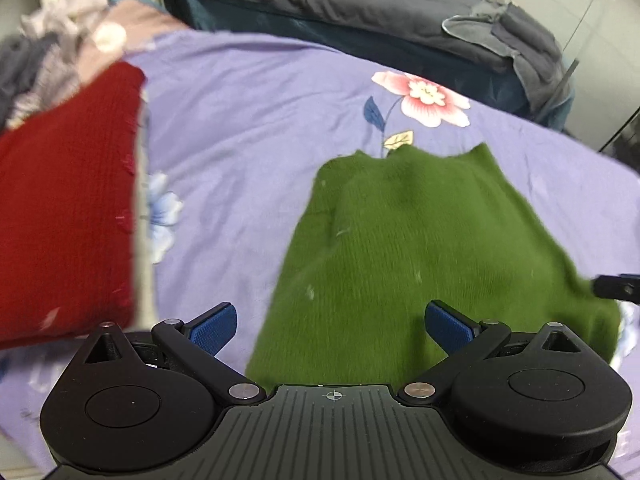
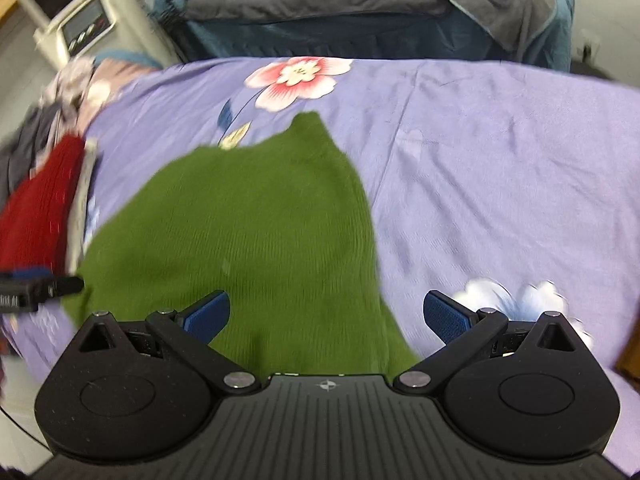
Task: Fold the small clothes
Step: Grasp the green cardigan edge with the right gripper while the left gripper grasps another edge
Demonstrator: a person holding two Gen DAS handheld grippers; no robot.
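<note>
No readable text — only blurred, illegible marks anywhere.

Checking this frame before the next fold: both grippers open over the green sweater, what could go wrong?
1. Both views are motion-blurred, so a pinch on the green sweater edge may miss or also catch the purple sheet.
2. The left gripper and right gripper straddle opposite near edges; uneven grasps could skew the fold.

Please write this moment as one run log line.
left gripper: open, empty | right gripper: open, empty | green sweater: on sheet
</note>
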